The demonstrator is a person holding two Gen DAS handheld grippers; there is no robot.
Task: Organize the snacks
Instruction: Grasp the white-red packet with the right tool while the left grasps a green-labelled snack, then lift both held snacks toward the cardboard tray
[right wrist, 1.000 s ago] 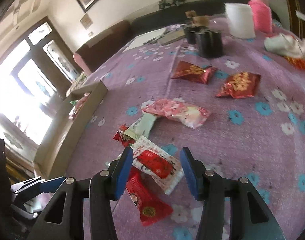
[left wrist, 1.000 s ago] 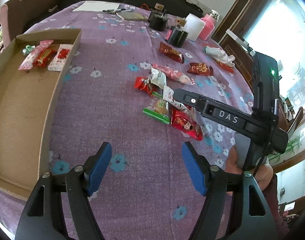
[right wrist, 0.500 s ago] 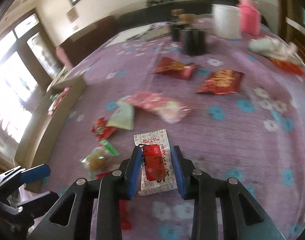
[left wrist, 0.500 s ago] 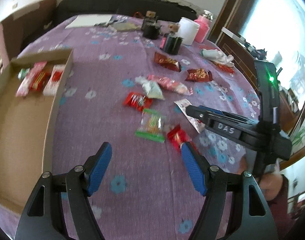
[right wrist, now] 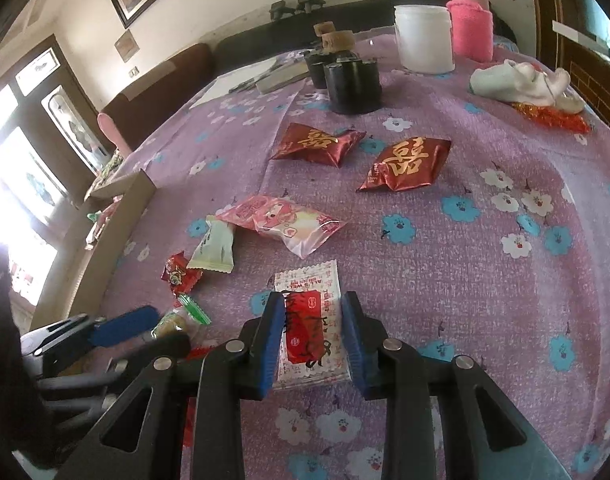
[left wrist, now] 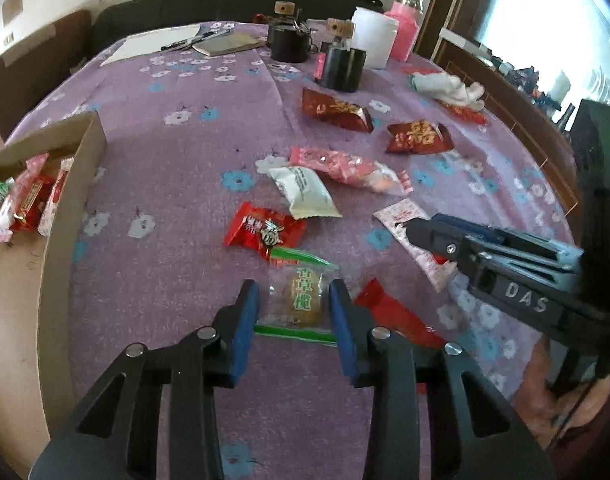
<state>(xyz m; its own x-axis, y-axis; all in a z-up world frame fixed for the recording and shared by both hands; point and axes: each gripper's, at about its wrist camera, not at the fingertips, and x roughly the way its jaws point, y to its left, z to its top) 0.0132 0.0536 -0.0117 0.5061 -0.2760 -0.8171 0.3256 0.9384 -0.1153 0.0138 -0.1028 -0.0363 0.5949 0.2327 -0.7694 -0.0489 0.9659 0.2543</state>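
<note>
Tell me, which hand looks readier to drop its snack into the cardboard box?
Left, probably. The left gripper straddles the clear green-edged pastry packet, nearer the cardboard box. The right gripper brackets a white-and-red packet farther away.

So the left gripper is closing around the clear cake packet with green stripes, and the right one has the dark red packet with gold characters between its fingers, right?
Not quite. The left gripper does bracket the clear cake packet, but the right gripper has the white packet with a red label between its fingers, as the right wrist view shows. The dark red packets lie farther up the table.
</note>
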